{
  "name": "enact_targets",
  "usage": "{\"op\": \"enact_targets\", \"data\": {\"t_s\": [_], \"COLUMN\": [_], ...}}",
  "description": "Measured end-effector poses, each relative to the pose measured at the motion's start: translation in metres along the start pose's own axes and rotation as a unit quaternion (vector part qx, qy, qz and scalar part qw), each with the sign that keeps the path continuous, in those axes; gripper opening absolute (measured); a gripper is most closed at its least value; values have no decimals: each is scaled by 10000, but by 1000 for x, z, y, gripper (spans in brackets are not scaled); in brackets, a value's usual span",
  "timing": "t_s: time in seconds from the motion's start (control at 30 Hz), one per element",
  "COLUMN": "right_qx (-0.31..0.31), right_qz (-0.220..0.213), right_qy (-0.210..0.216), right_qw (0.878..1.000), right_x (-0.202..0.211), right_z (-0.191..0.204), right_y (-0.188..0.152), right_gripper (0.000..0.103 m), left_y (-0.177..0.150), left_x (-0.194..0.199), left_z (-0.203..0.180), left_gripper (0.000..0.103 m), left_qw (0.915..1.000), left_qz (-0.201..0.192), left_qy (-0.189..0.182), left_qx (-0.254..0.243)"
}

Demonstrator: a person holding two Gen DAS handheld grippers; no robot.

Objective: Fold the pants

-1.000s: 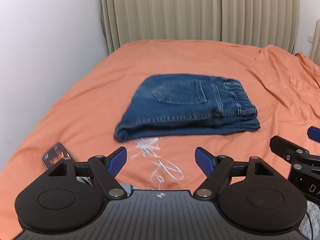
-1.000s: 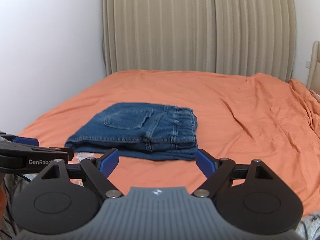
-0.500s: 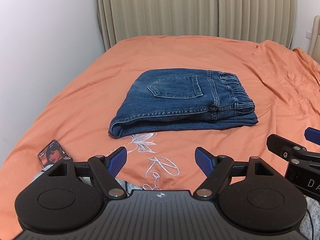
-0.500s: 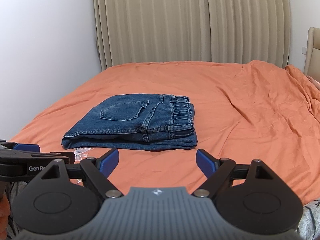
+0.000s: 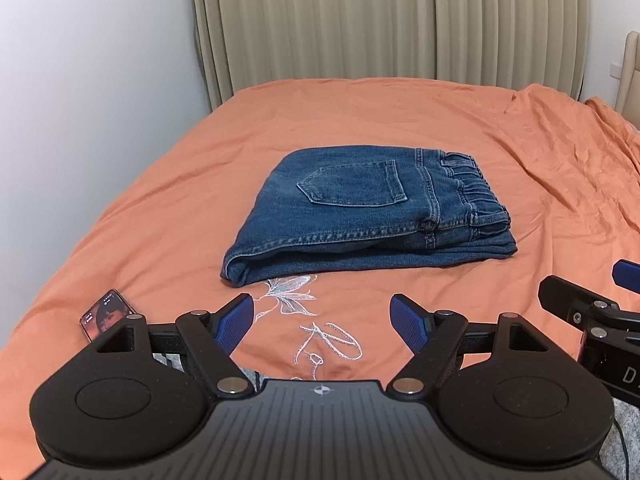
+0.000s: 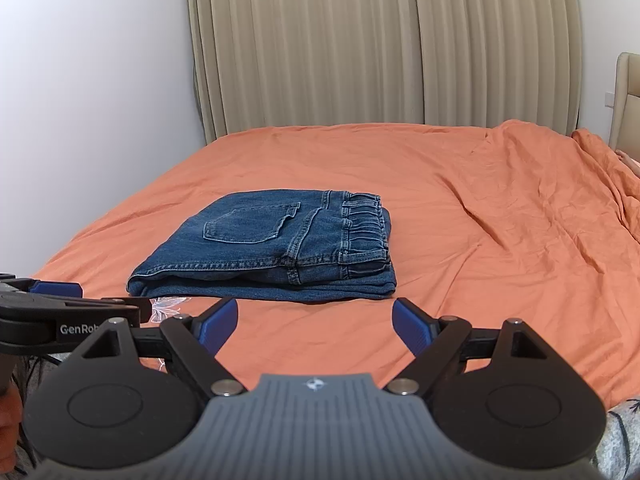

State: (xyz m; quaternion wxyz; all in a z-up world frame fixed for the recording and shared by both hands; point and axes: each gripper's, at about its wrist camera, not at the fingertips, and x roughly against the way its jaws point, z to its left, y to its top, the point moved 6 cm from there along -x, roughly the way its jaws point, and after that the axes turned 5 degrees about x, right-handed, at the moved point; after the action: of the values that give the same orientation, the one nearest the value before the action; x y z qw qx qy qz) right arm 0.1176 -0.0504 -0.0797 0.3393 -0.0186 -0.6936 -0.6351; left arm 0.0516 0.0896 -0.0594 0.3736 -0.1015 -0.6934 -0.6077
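Jeans (image 5: 360,216), one folded stack

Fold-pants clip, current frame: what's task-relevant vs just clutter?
Task-relevant:
- folded blue jeans on the orange bed sheet
- left gripper, open, empty
- right gripper, open, empty

Clutter:
- phone, screen lit, at the sheet's near left edge
- beige curtains behind the bed

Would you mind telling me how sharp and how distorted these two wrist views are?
Left wrist view: folded jeans sharp, curtain bowed by fisheye, dark vignette corners, open left claw slightly soft. Right wrist view: same bowing, jeans crisp, even soft light, no glare.
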Motion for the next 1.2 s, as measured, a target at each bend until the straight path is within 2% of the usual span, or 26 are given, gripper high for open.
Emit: {"op": "enact_targets", "data": {"t_s": [1.2], "right_qx": [-33], "right_qz": [-60], "right_qy": [67], "right_qw": [10000], "right_x": [6], "right_z": [2], "right_y": [1], "right_gripper": [81], "left_y": [7], "left_x": [11], "left_z": [-3], "left_gripper": [91], "left_qw": [9997], "left_qz": [-181], "left_qy": [17], "left_qx": [-141]}}
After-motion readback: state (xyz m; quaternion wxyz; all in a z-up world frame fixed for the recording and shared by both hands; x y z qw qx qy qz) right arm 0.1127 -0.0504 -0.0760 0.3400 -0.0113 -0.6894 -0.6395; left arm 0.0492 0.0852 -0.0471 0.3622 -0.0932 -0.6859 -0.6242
